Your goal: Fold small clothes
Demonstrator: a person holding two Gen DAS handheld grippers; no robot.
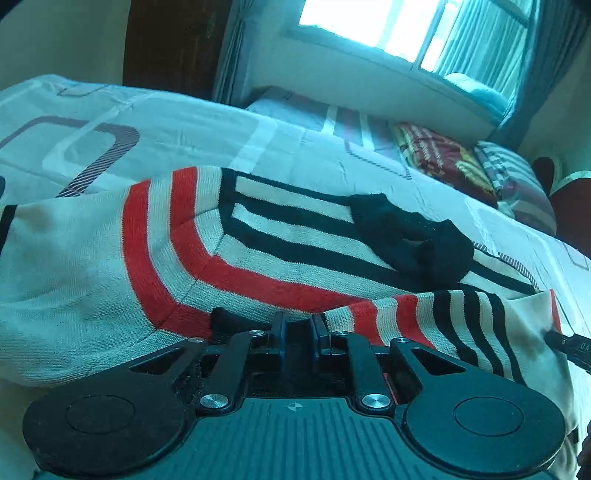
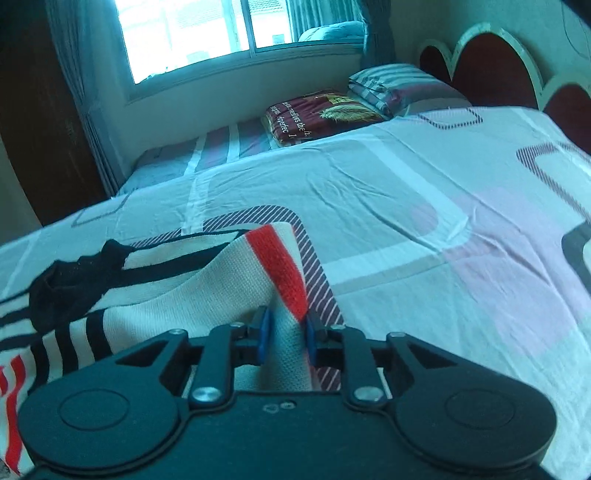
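Observation:
A knitted sweater (image 1: 258, 251) in cream with red and black stripes lies spread on the bed, its black collar (image 1: 413, 236) bunched toward the right. My left gripper (image 1: 298, 326) sits at the sweater's near edge, jaws nearly together, pinching the knit where a striped sleeve (image 1: 424, 317) folds in. In the right wrist view the sweater (image 2: 184, 291) lies to the left, and a cream flap with a red stripe (image 2: 280, 258) rises from it. My right gripper (image 2: 286, 332) is shut on that flap, the cloth running between its blue pads (image 2: 264, 332).
The patterned bedspread (image 2: 406, 221) stretches wide to the right and beyond the sweater. A folded dark red blanket (image 2: 317, 114) and a striped pillow (image 2: 399, 85) lie at the far end, by a scalloped headboard (image 2: 487, 62). A window (image 2: 192, 33) and curtains stand behind.

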